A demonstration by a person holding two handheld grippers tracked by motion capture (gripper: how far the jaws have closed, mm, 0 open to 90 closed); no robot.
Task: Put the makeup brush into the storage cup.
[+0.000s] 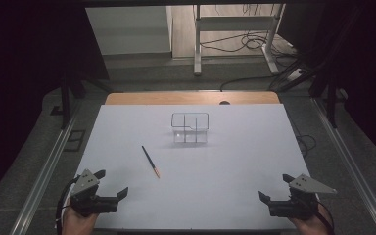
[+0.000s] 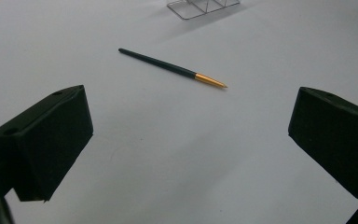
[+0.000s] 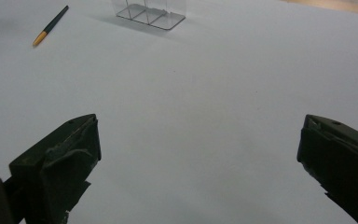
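Observation:
A dark pen with an orange tip (image 1: 151, 161) lies flat on the white table sheet (image 1: 225, 156), left of centre. The pen (image 2: 170, 66) is ahead of my left gripper's jaws, and the pen (image 3: 50, 25) also appears at the top left of the right gripper view. A clear, divided holder (image 1: 190, 127) stands upright farther back near the middle. My left gripper (image 1: 111, 183) rests at the front left corner, open and empty. My right gripper (image 1: 275, 187) rests at the front right corner, open and empty as well.
The clear holder (image 2: 200, 7) sits beyond the pen, and the clear holder (image 3: 149, 14) is at the top of the right gripper view. A wooden table edge (image 1: 191, 97) runs along the back. Metal rails (image 1: 44, 171) flank the table, with cables on the floor behind.

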